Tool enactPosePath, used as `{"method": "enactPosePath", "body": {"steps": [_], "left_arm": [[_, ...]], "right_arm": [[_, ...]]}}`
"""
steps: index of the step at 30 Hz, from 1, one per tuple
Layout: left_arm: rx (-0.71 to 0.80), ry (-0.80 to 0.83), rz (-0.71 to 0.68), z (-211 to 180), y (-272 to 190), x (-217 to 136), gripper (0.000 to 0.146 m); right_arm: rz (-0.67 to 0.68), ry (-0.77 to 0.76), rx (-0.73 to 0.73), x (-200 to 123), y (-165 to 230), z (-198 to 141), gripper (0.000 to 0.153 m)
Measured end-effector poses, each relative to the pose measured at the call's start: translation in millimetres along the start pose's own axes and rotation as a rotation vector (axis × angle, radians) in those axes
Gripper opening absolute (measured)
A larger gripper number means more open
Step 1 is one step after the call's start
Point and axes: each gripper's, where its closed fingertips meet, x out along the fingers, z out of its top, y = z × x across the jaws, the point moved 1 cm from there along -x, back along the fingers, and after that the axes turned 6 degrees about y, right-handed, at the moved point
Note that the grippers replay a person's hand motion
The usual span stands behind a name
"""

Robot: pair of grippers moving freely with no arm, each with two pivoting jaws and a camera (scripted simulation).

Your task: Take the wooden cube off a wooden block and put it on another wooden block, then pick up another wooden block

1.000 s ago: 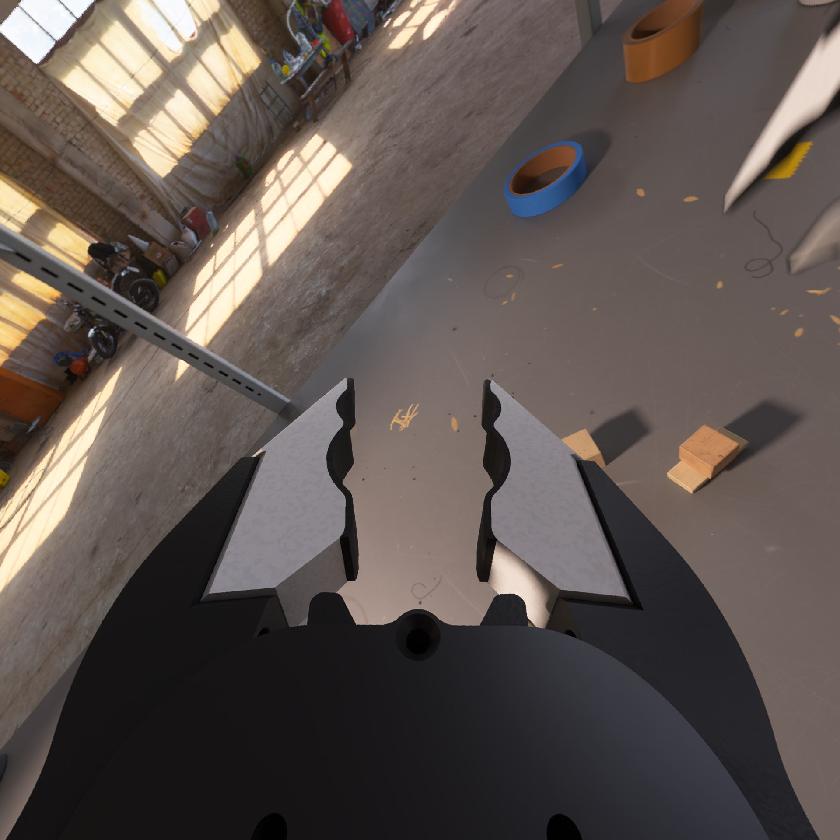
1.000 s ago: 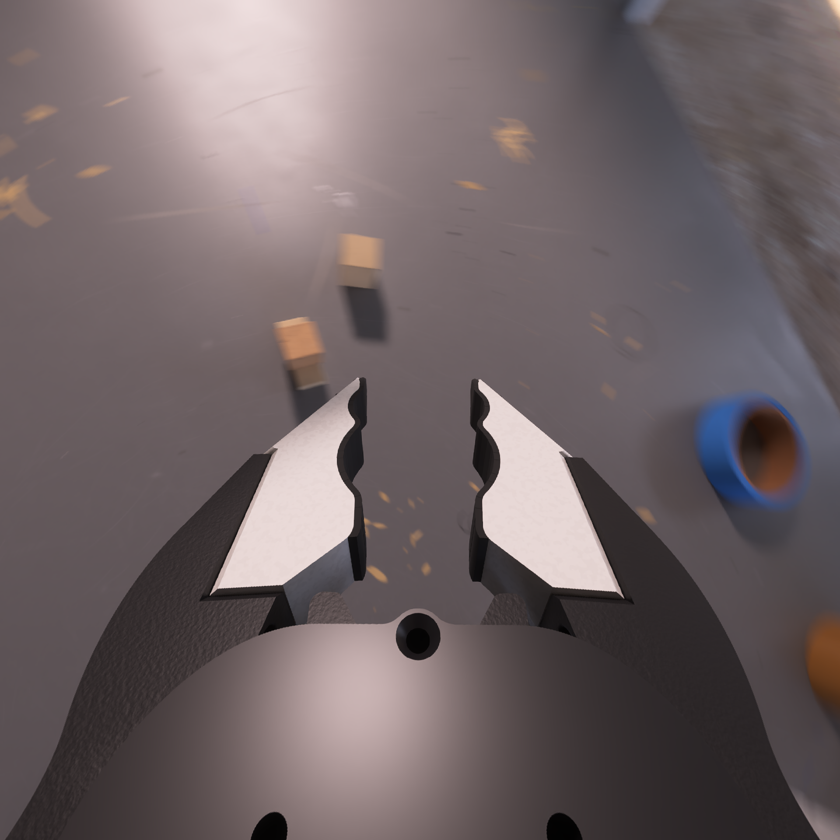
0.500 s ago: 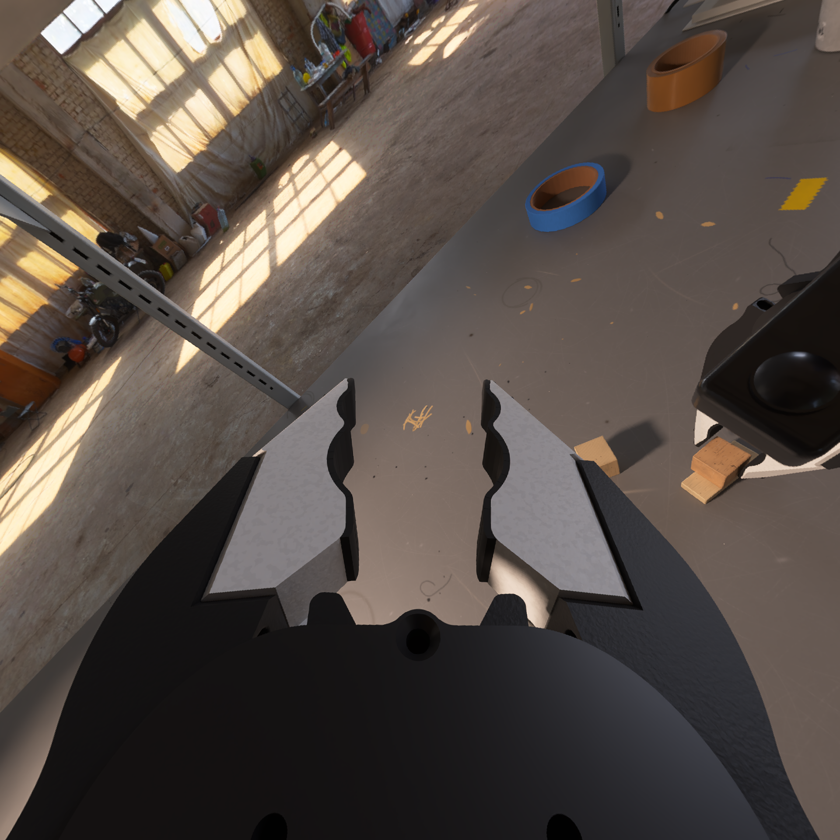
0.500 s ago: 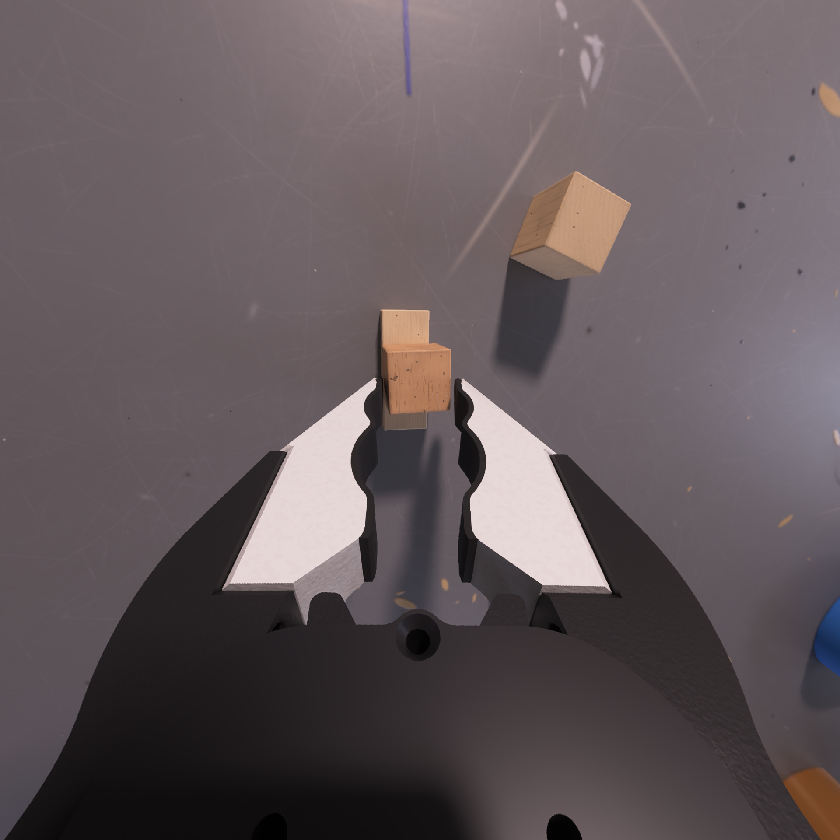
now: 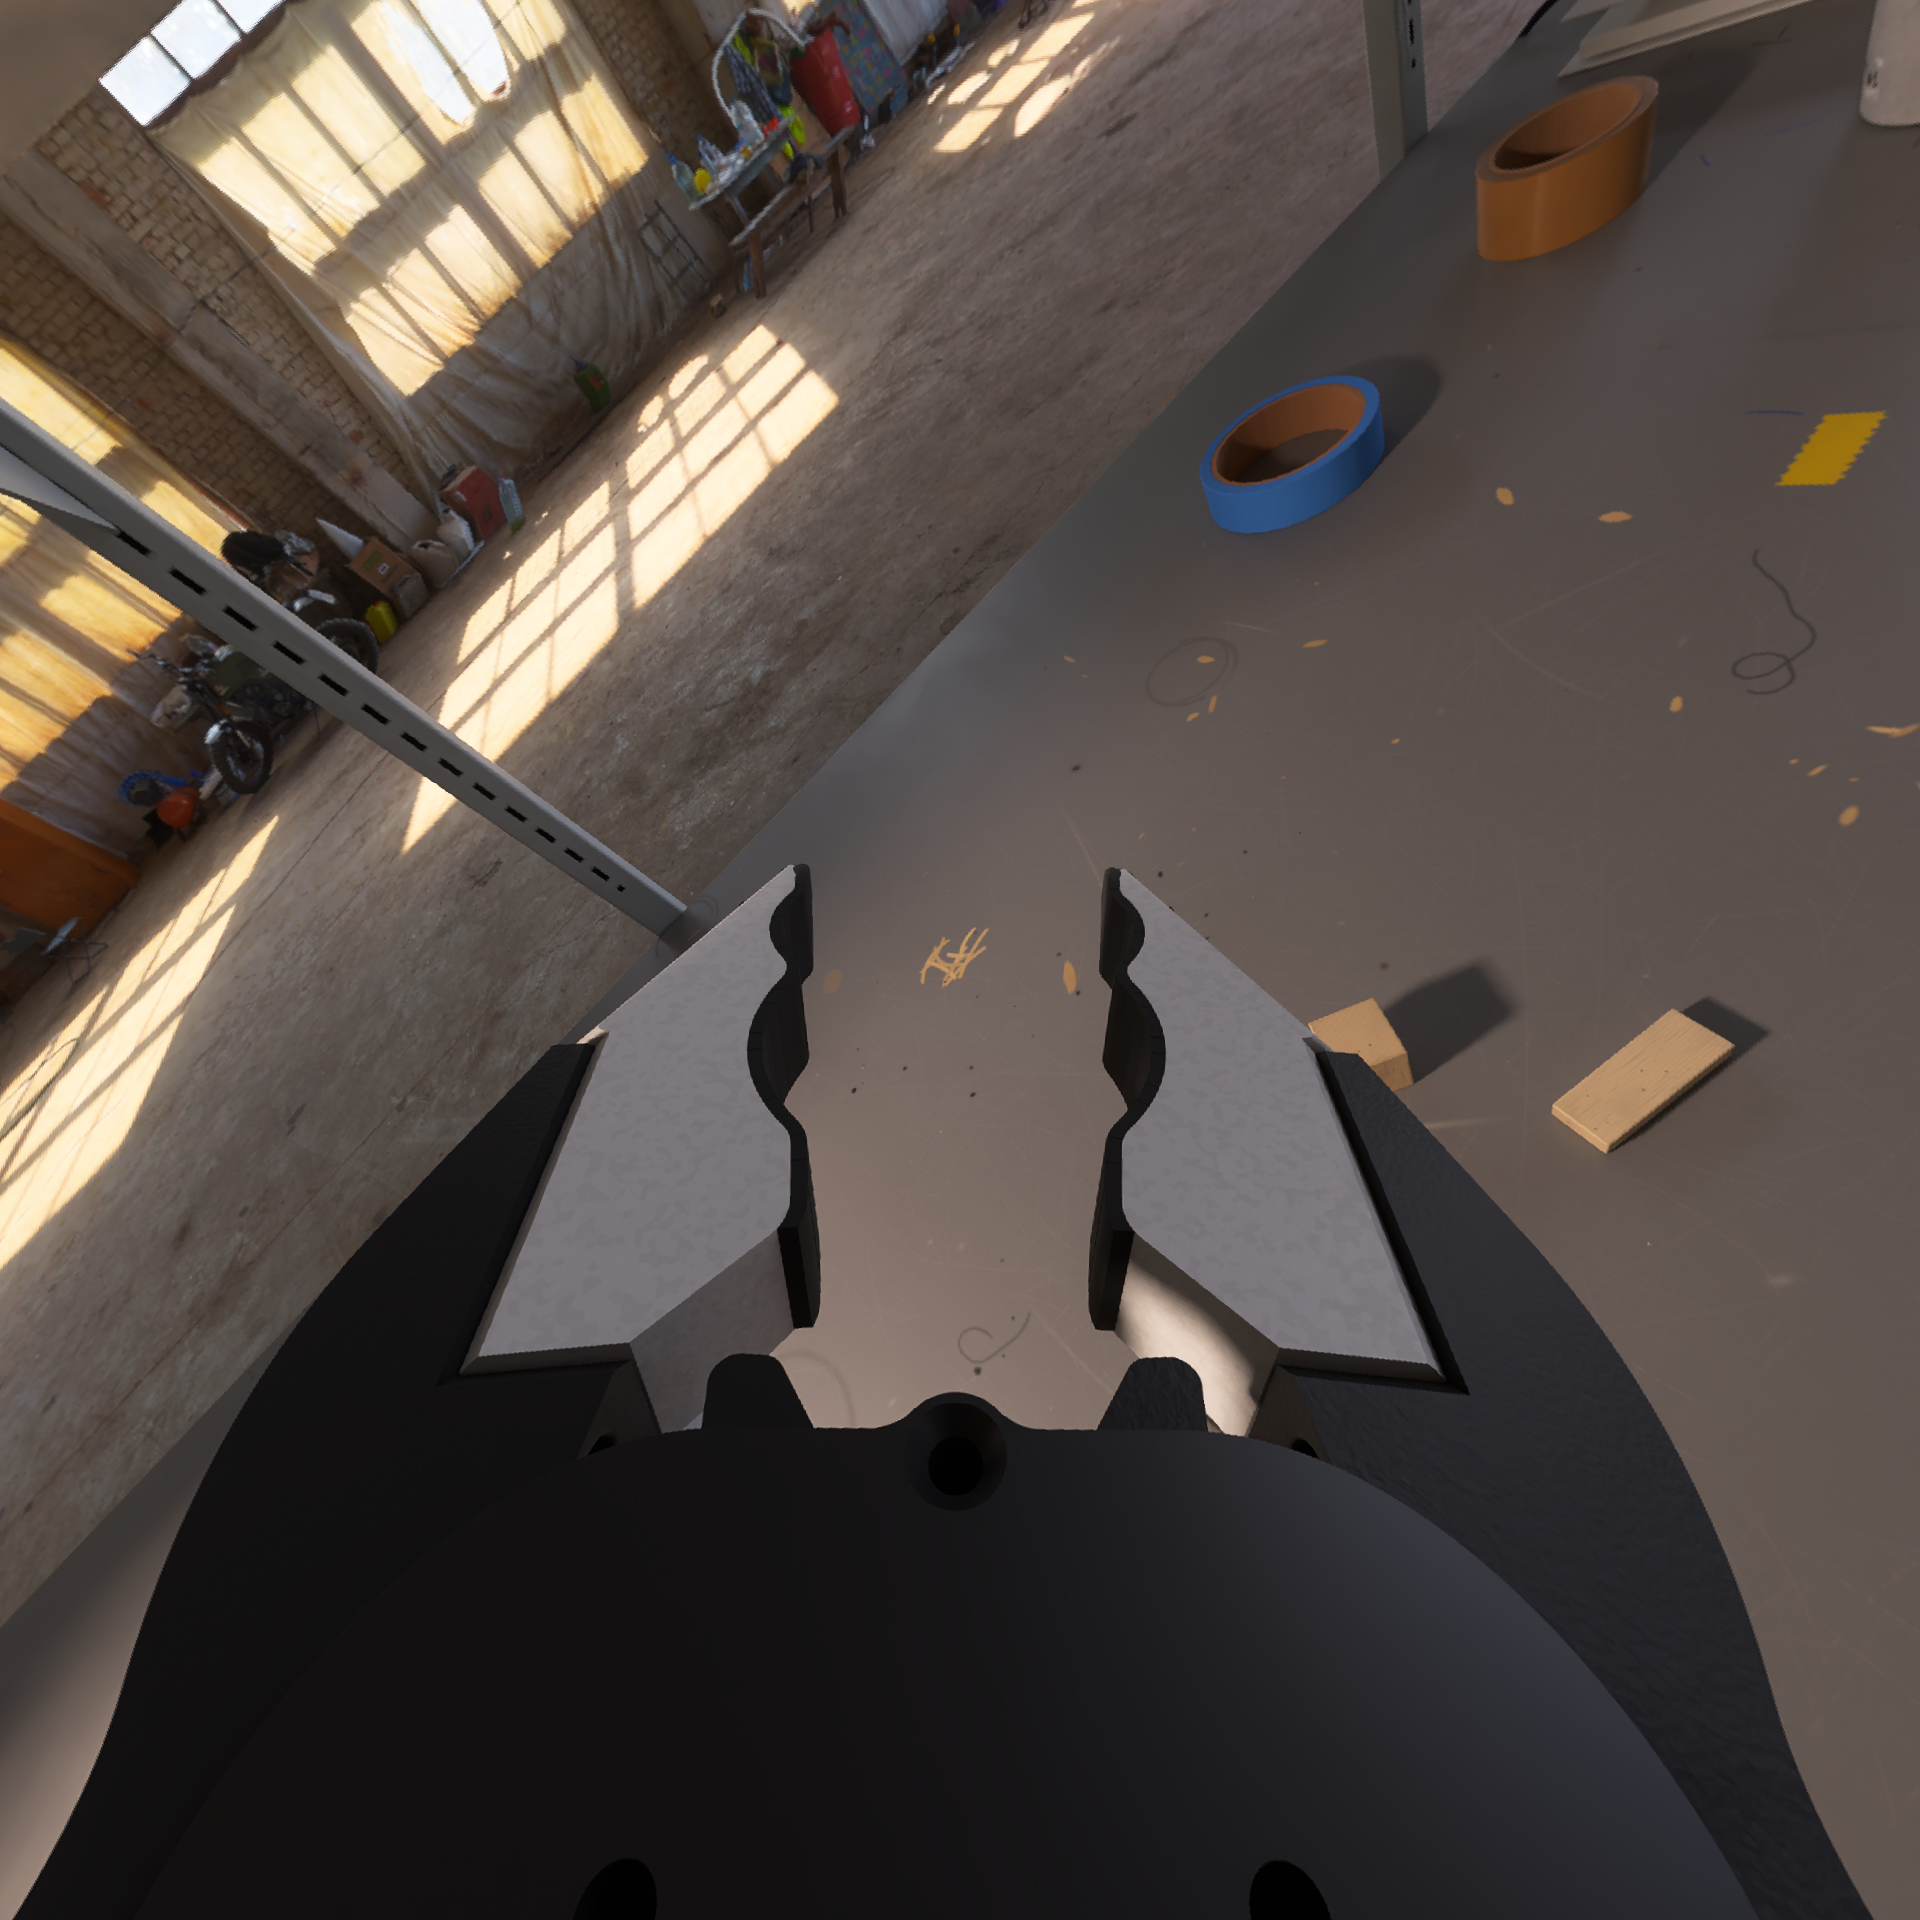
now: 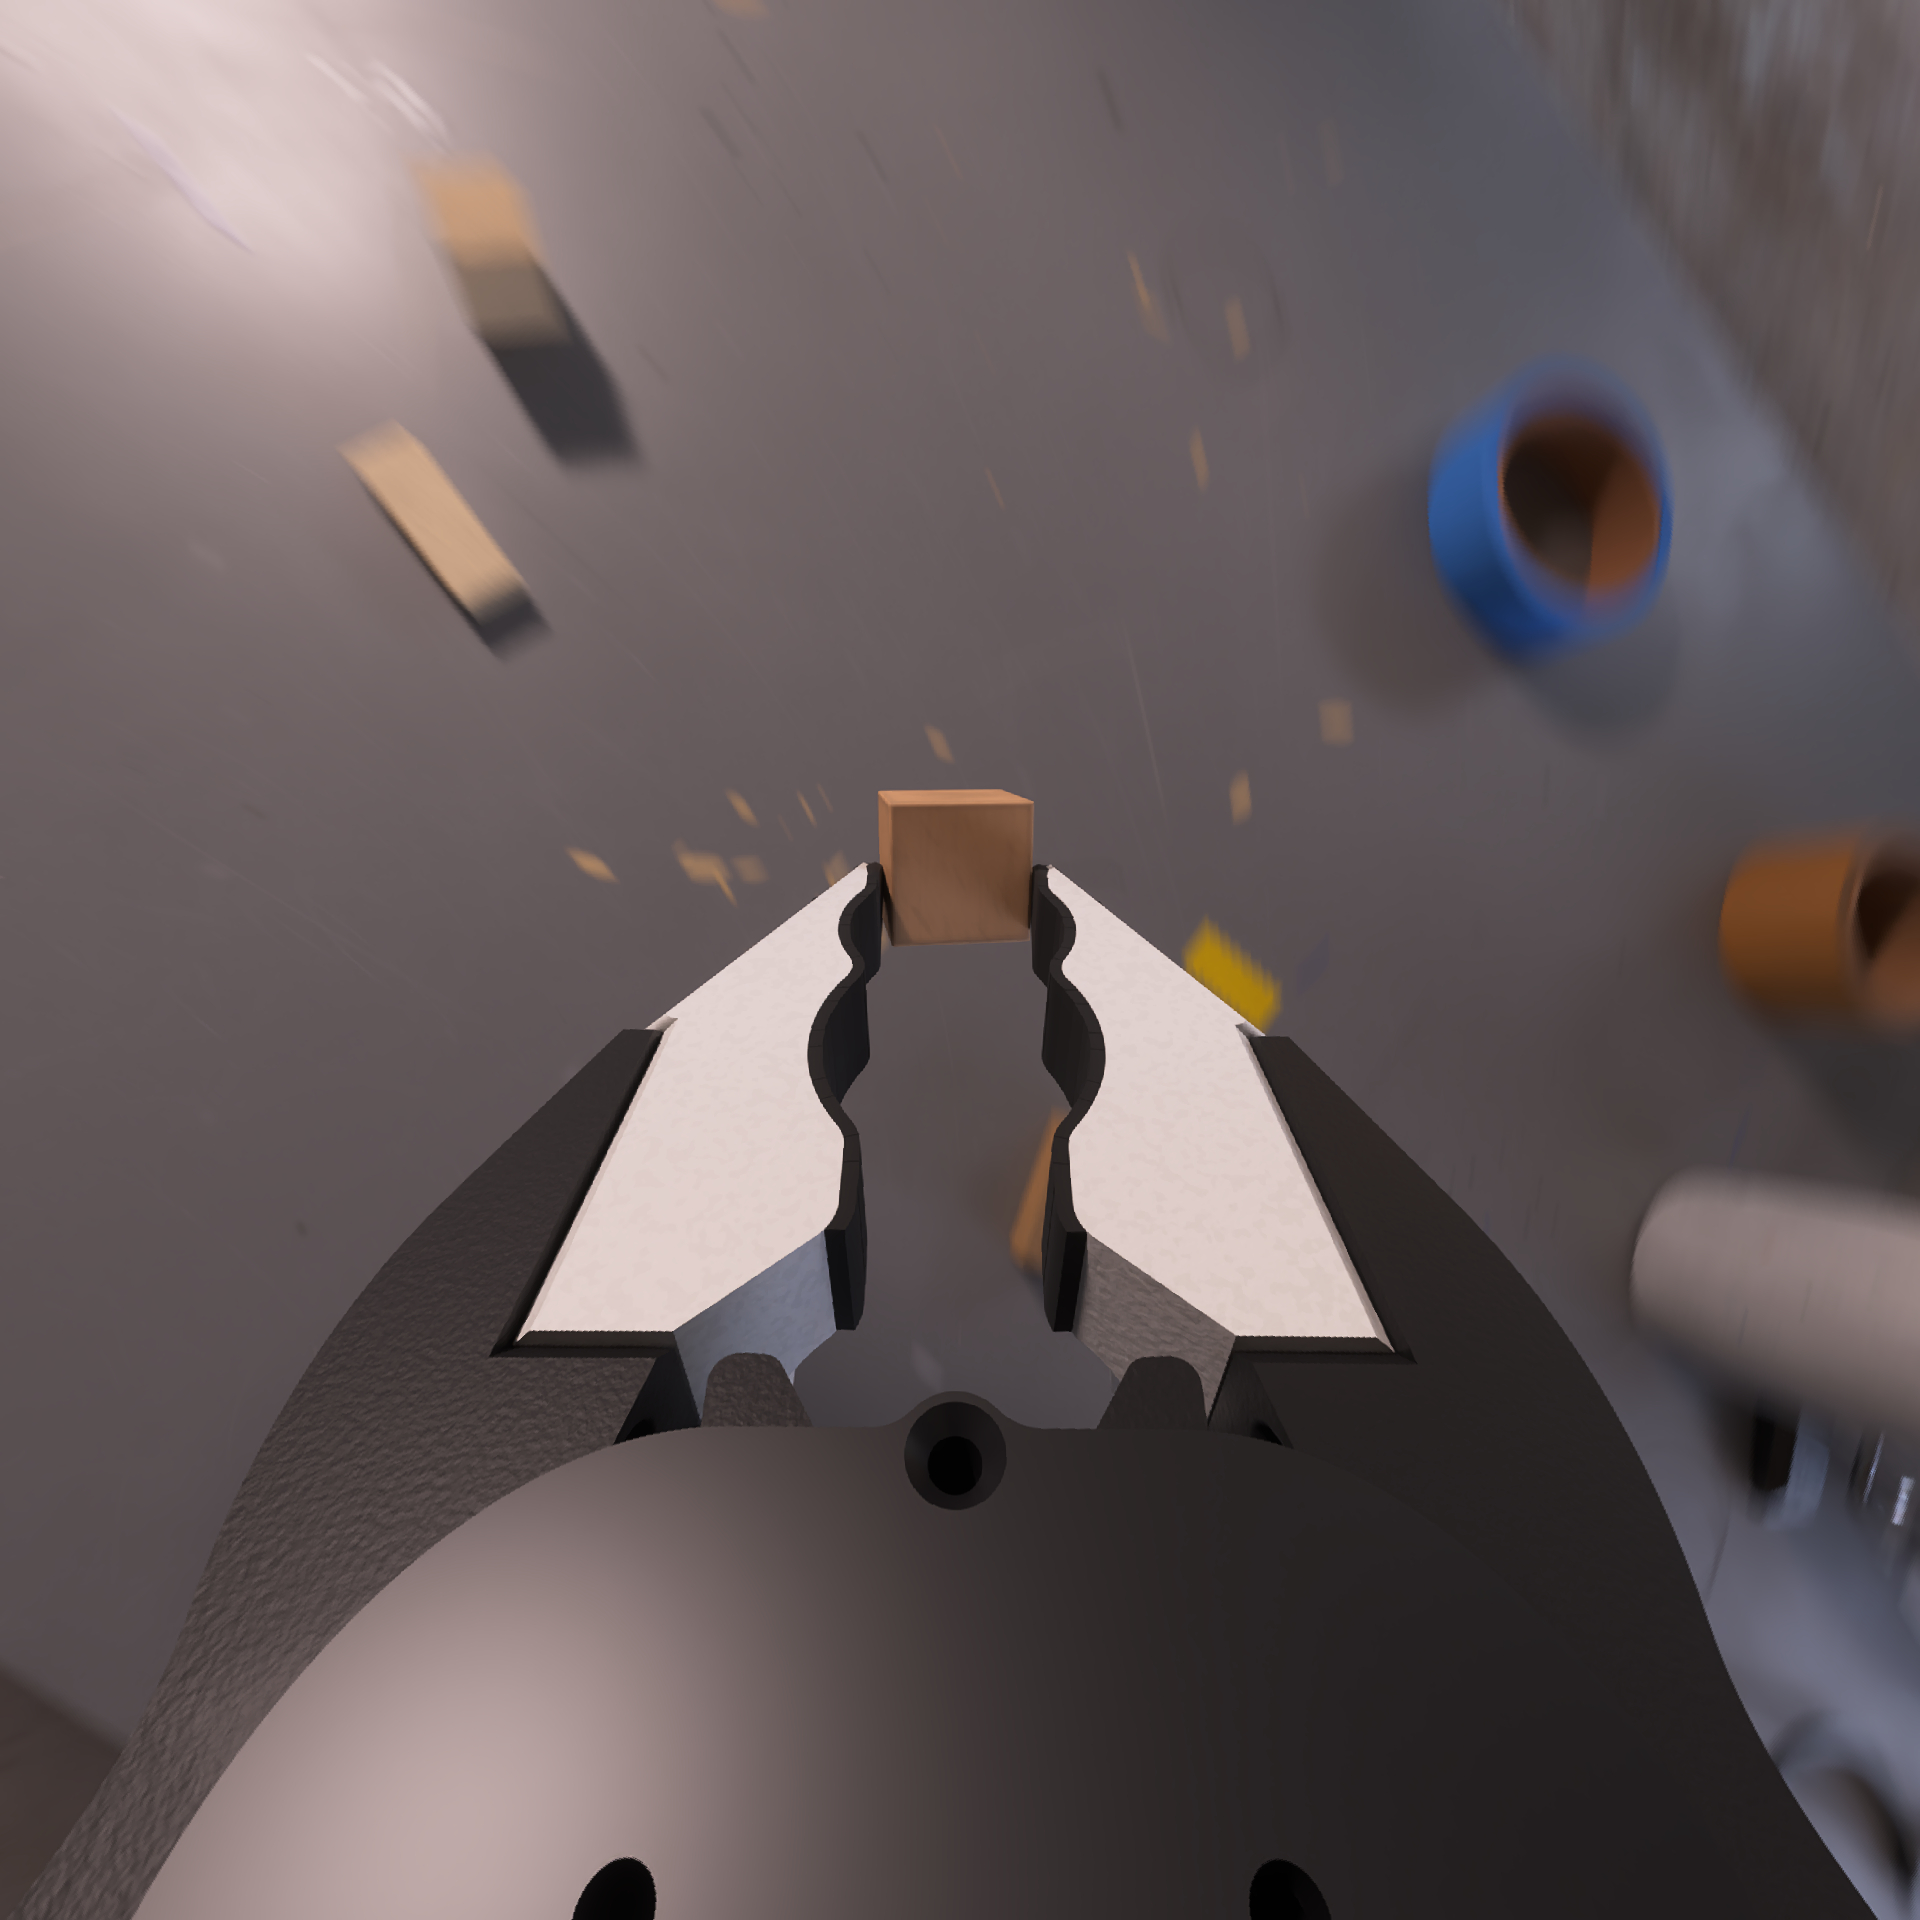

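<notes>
- Your left hand-held gripper is hovering over the grey table with its jaws spread wide and nothing between them; only bare table is showing in the gap.
- Just right of that gripper's right finger, a small wooden block is sitting on the table, partly hidden behind the finger.
- Further right of that block, and apart from it, a flat wooden block is lying on the table with nothing on top of it.
- Beyond both blocks, a blue tape roll is lying flat, and an orange roll is sitting further off again.
- Your right hand-held gripper is pinching the wooden cube at its very fingertips, both pads pressing on the cube's sides.
- The cube is being held up off the table, away from both blocks.
- Left of the cube in the right wrist view, the two blocks are showing only as blurred streaks.
- Right of the cube, the blue roll and the orange roll are also blurring.
</notes>
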Motion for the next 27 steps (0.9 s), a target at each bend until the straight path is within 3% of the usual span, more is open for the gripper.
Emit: {"method": "enactPosePath", "body": {"steps": [5,14,21,22,25,27], "left_arm": [[0.023,0.014,-0.007,-1,-7,3,0.056],[0.034,0.024,-0.017,-1,-13,6,0.056],[0.053,0.035,-0.025,-2,-18,10,0.056],[0.054,0.036,-0.026,-2,-18,10,0.056],[0.055,0.037,-0.025,-2,-18,10,0.056],[0.053,0.037,-0.023,-2,-17,10,0.056]], "right_arm": [[0.067,0.359,0.293,32,-34,-111,0.028],[0.113,0.549,0.330,74,-38,-153,0.028],[0.054,0.553,0.386,75,-50,-160,0.028],[0.041,0.527,0.394,71,-53,-156,0.038],[-0.070,0.409,0.371,50,-67,-128,0.044],[-0.190,0.279,0.338,29,-76,-90,0.044]]}}
